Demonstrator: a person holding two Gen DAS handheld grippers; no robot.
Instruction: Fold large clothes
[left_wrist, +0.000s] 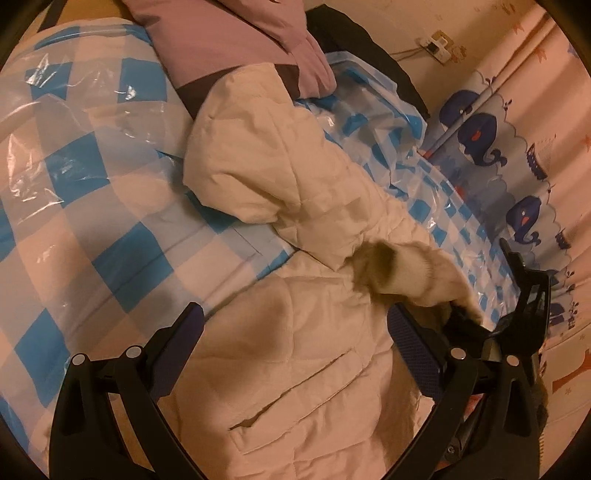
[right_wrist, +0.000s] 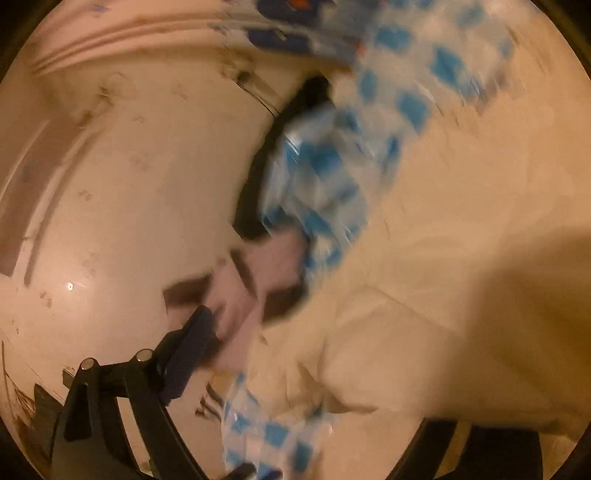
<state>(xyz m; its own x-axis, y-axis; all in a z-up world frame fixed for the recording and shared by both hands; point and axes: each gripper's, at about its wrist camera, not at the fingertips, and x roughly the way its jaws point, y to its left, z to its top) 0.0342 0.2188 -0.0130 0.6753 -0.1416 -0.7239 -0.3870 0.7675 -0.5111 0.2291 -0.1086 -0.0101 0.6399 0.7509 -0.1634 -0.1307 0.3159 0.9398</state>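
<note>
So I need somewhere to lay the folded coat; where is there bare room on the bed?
Free: the checked cover left of the white coat, below the purple garment. A narrower strip runs between the coat and the whale curtain. Crowded: the near side, where the left gripper hangs open over the coat.

To my left lies a blue-checked plastic bag (left_wrist: 92, 206); far off a pink pillow (left_wrist: 221, 33); right, a whale-print curtain (left_wrist: 517, 155).

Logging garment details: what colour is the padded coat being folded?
Cream-white, quilted coat, with a brownish fur trim. Clearest in the left wrist view.
</note>
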